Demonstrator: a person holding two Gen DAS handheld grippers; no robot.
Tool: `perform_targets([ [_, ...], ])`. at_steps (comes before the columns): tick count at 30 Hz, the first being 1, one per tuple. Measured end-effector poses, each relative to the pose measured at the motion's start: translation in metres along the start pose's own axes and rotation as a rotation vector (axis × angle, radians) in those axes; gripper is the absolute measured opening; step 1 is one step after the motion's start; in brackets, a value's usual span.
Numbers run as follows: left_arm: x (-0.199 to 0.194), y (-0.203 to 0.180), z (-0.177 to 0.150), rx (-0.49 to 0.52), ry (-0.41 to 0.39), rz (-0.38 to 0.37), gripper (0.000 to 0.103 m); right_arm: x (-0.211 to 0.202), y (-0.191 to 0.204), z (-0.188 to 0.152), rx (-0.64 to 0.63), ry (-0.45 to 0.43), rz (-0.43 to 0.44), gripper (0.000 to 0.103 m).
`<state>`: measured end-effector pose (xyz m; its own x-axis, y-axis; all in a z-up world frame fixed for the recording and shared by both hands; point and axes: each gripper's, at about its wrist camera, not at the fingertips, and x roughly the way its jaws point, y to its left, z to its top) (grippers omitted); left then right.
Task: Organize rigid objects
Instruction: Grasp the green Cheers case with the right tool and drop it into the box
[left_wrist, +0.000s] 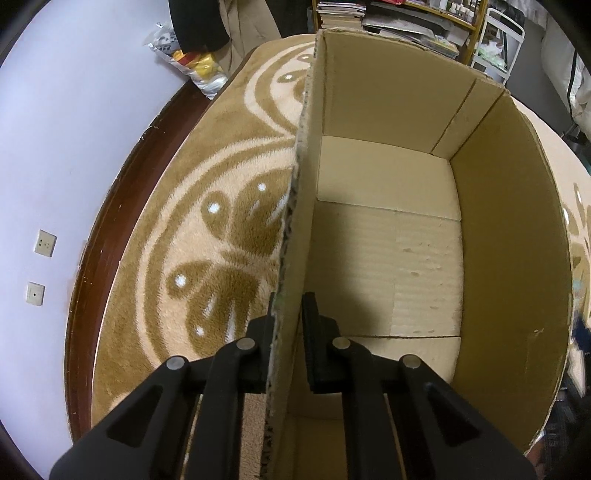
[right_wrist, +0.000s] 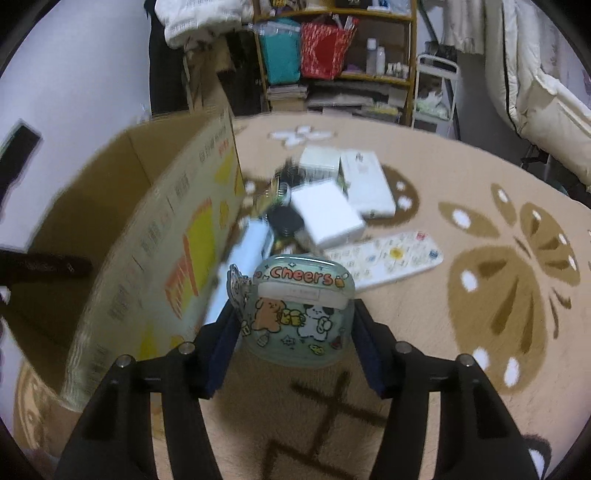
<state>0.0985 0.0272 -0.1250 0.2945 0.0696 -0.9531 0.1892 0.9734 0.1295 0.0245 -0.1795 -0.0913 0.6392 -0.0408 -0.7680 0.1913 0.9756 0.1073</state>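
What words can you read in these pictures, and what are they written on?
"Cheers": on the see-through cartoon case held in the right tool.
Print on the outside of the cardboard box: too blurred to read.
Buttons on the white remote: too small and blurred to read.
White boxes on the rug: marks unreadable.
Left wrist view: no readable text.

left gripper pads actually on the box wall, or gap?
Touching. Left wrist view: left gripper is closed on the cardboard box wall, fingers pressed against both faces.
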Motion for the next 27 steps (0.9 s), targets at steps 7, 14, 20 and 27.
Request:
perform_targets([
  [7,0.003,-0.003,0.001,0.009,0.004,0.009,0.011,-0.05,0.012,0.031,0.004,-0.182,0.036,0.063],
  [14,0.004,-0.003,0.001,0.008,0.004,0.009,0.011,-0.073,0.047,0.068,-0.043,-0.319,0.102,0.063],
  [20,0.008,0.0,0.003,-0.002,0.012,0.004,0.013,-0.06,0.074,0.085,-0.048,-0.325,0.186,0.063],
  [27,0.012,0.006,0.003,-0.018,0.012,-0.002,0.014,-0.031,0.086,0.079,-0.07,-0.252,0.253,0.063],
])
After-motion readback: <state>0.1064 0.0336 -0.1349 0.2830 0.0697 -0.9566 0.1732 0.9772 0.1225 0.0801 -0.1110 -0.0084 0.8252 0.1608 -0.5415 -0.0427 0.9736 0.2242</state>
